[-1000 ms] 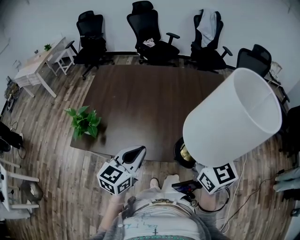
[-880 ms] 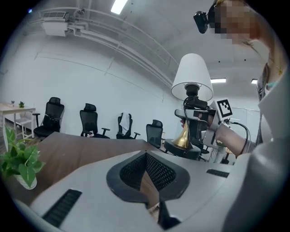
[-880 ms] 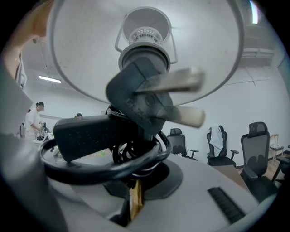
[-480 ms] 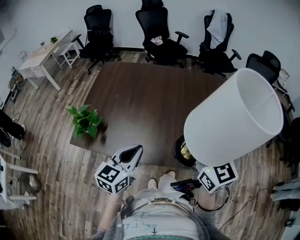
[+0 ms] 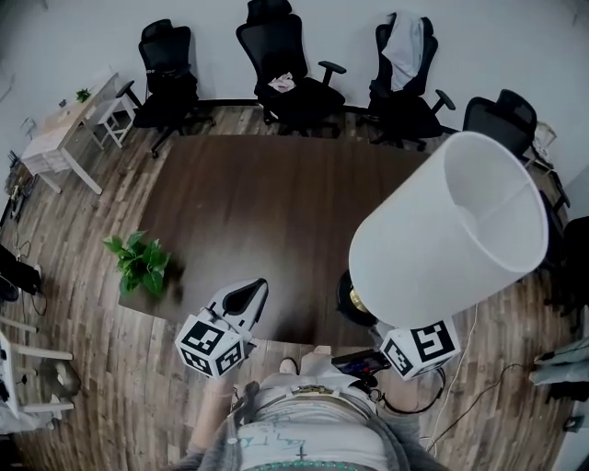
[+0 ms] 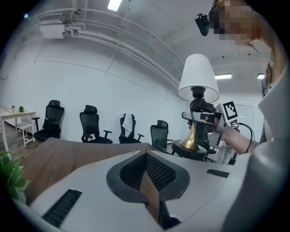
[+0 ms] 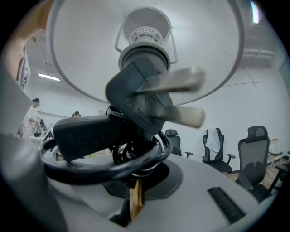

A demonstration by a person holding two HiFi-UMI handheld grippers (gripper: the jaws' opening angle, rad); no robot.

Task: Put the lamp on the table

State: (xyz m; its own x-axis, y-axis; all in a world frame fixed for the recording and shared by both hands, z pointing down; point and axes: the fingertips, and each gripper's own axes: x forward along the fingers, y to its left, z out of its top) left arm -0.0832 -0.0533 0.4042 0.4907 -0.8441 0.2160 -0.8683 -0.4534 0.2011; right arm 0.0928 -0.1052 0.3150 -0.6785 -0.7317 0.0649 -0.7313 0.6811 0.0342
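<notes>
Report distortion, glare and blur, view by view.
Head view: strong fisheye, the floor planks curve, corners dim. Left gripper view: black round vignette, ceiling light blown out. Right gripper view: the plug of the lamp sits close and blurred.

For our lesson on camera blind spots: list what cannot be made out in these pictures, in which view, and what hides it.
- Head view: the lampshade hides the lamp's stem and the right gripper's jaws.
- Right gripper view: the coiled cord and blurred plug cover most of the grip.
- Left gripper view: the potted plant is cut off by the left edge.
- Head view: items on the white desk are too small to identify.
</notes>
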